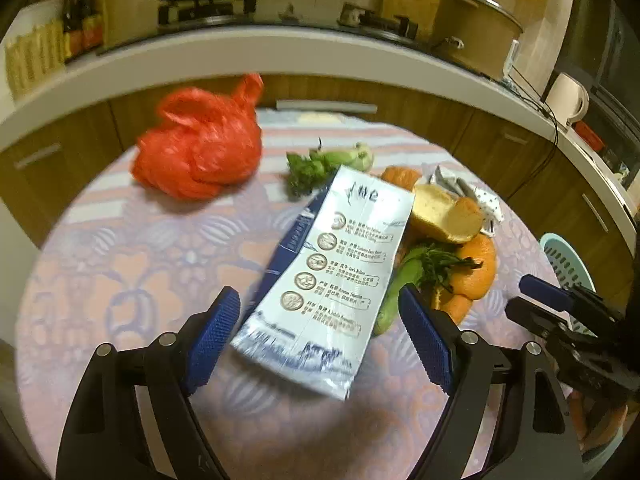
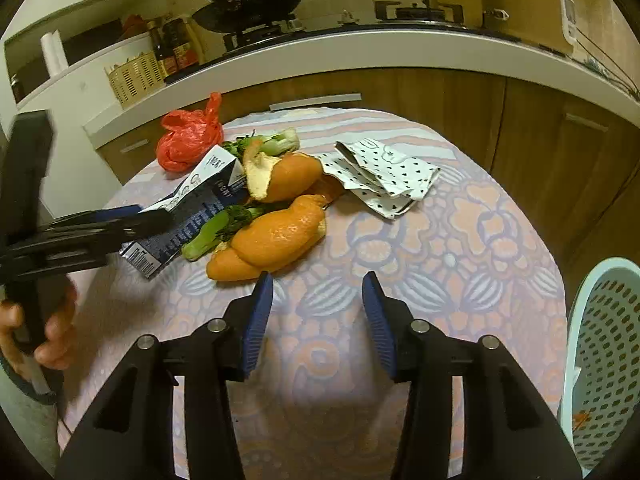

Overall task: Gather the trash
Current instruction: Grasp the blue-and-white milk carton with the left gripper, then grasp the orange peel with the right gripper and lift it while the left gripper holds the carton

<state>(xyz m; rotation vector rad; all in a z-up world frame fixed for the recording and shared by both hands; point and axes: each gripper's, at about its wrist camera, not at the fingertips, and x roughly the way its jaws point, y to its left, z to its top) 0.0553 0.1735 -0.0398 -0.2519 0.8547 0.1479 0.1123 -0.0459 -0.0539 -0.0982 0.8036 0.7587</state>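
Observation:
A flattened blue-and-white milk carton [image 1: 332, 276] lies on the patterned table, its near end between the open fingers of my left gripper [image 1: 320, 312], which do not touch it. Right of it lie orange peels [image 1: 472, 264], green vegetable scraps [image 1: 404, 280] and a crumpled dotted wrapper [image 1: 476, 196]. A red plastic bag [image 1: 200, 148] sits at the far left. In the right wrist view my right gripper [image 2: 318, 284] is open and empty, just in front of the orange peels [image 2: 276, 236]. The carton [image 2: 192, 204], wrapper [image 2: 384, 172], red bag [image 2: 188, 140] and left gripper [image 2: 120, 220] show there too.
A pale blue perforated basket [image 2: 600, 352] stands at the table's right edge, also in the left wrist view [image 1: 564, 260]. A kitchen counter [image 2: 360, 48] with stove, wok and pot runs behind the table. The patterned tablecloth [image 2: 460, 248] covers the table.

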